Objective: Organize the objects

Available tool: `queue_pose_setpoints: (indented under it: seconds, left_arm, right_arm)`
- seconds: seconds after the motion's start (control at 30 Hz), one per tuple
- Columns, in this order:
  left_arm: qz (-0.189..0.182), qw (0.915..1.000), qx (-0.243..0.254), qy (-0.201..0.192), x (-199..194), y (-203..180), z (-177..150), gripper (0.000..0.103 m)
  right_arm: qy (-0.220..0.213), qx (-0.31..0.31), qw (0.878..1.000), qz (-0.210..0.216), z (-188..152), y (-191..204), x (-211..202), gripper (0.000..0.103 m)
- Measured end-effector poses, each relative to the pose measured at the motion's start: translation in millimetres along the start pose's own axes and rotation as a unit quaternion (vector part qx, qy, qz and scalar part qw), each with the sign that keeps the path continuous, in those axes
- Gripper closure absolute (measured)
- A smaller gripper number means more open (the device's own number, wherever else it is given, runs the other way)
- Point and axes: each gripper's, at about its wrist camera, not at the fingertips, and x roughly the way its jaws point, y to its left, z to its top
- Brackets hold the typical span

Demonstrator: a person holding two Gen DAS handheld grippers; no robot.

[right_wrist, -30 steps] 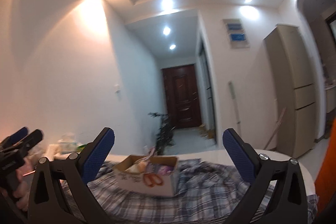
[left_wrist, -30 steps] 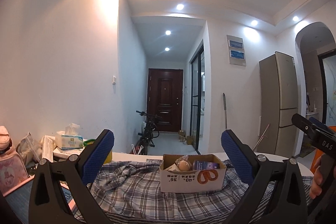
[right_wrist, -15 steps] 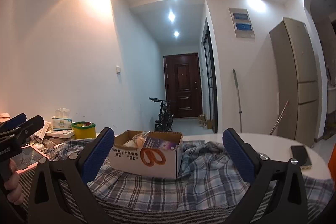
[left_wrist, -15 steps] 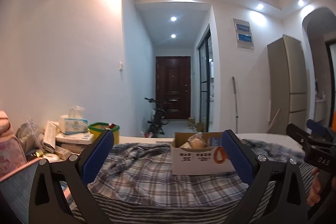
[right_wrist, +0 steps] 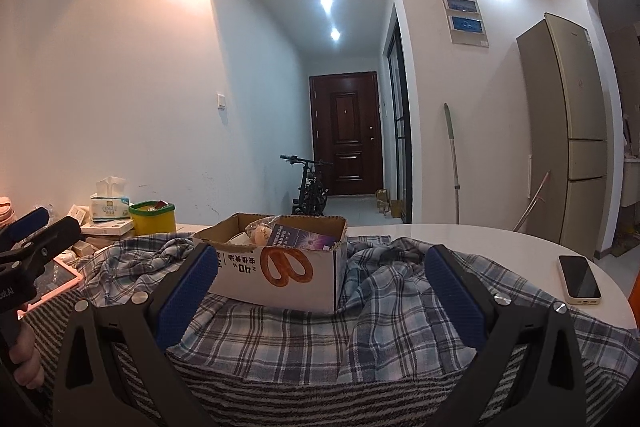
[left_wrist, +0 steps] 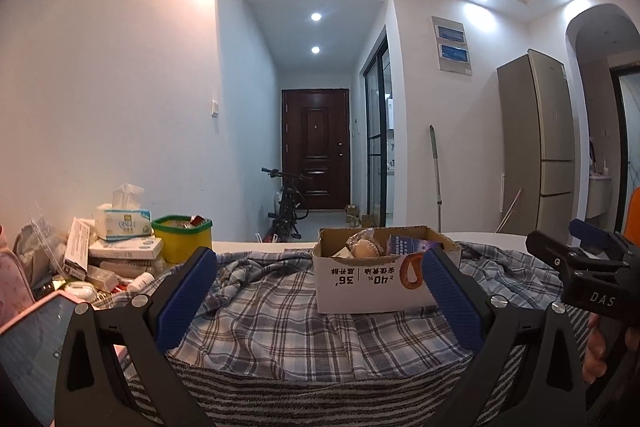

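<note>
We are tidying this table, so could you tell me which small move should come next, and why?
Probably ease the open right gripper forward to the cardboard box: it sits on the plaid cloth just ahead, and both grippers are empty.

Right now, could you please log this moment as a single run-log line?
left gripper: open, empty | right gripper: open, empty | box: on plaid shirt, holds items | phone: on table, right
</note>
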Motion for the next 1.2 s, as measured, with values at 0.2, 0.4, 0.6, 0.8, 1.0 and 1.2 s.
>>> queue_pose_setpoints:
  seconds: [0.2, 0.4, 0.6, 0.8, 1.0, 1.2]
  left_arm:
    - [0.029, 0.9993, 0.019, 0.012, 5, -6, 2, 0.000]
    - [0.060, 0.9968, 0.052, 0.009, 5, -19, 0, 0.000]
    - [0.057, 0.9976, 0.037, 0.013, 7, -12, 0, 0.000]
    - [0.063, 0.9968, 0.049, 0.006, 4, -17, 0, 0.000]
    - [0.088, 0.9947, 0.053, 0.003, 3, -19, 0, 0.000]
    - [0.087, 0.9948, 0.054, 0.001, 3, -18, -2, 0.000]
  right_arm:
    - [0.006, -0.005, 1.000, -0.003, 0, 2, 2, 0.000]
    - [0.004, 0.006, 1.000, -0.007, 1, -1, 1, 0.000]
    - [0.005, 0.007, 1.000, -0.008, 1, -3, 1, 0.000]
    - [0.005, -0.002, 1.000, -0.007, 1, -1, 1, 0.000]
    - [0.005, -0.002, 1.000, -0.005, 1, -1, 1, 0.000]
    - [-0.012, -0.013, 1.000, -0.001, 1, 7, -6, 0.000]
